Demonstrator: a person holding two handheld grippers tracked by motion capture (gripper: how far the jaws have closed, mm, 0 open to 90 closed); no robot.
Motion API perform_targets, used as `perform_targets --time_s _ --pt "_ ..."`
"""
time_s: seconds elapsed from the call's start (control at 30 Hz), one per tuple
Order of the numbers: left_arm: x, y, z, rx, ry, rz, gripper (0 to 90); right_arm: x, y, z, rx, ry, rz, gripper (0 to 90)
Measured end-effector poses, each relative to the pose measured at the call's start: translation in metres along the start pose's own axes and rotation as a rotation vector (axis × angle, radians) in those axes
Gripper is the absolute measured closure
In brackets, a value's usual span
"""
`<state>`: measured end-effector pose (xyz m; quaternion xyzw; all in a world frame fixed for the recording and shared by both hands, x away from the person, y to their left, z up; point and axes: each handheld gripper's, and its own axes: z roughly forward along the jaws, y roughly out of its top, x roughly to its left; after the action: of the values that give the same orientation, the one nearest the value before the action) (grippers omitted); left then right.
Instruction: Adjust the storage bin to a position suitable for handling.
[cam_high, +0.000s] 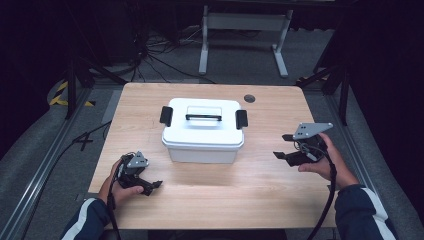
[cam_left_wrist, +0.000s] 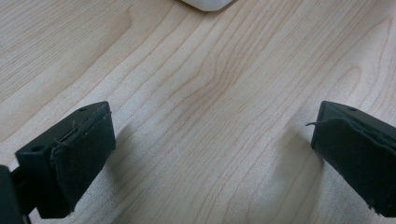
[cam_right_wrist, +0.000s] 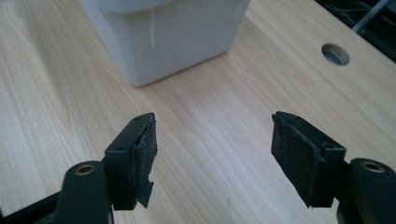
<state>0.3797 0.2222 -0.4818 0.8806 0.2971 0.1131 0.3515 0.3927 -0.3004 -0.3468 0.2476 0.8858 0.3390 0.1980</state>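
We find no text, label, brand, number or sign that can be read. The white lidded storage box (cam_high: 203, 131) shows us plain surfaces on lid and walls (its black handle and side latches are unmarked too). The wooden table (cam_high: 210, 190) bears only its grain, and the black jaw pads in both gripper views carry no lettering we can make out.

Materials and finish, as observed.
The table (cam_high: 210, 185) was pale matt wood-grain; the box (cam_high: 202, 145) was smooth white plastic with black plastic latches (cam_high: 166, 116); gripper pads (cam_right_wrist: 144, 154) were rough, frayed black padding.
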Motion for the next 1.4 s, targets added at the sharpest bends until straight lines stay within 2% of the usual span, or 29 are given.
perform_targets --time_s 0.3,0.5,0.7,0.87,1.2,1.4 --pt "0.0 0.0 0.0 0.0 0.001 -0.001 0.2 0.001 0.038 -0.002 -0.017 0.007 -0.064 32.3" --pt "0.0 0.0 0.0 0.0 0.002 -0.003 0.2 0.002 0.063 -0.006 -0.048 0.007 -0.099 31.8" --pt "0.0 0.0 0.0 0.0 0.001 -0.002 0.1 0.005 0.08 -0.005 -0.068 0.019 -0.125 32.4" --pt "0.0 0.0 0.001 -0.002 -0.002 -0.007 0.1 0.009 0.101 0.003 -0.052 0.019 -0.172 32.3" --pt "-0.001 0.0 0.001 -0.004 0.002 -0.01 0.2 0.013 0.126 0.01 -0.038 0.024 -0.221 33.1" --pt "-0.001 0.0 0.001 -0.004 0.007 -0.009 0.2 0.017 0.145 0.021 -0.01 0.039 -0.267 37.4"
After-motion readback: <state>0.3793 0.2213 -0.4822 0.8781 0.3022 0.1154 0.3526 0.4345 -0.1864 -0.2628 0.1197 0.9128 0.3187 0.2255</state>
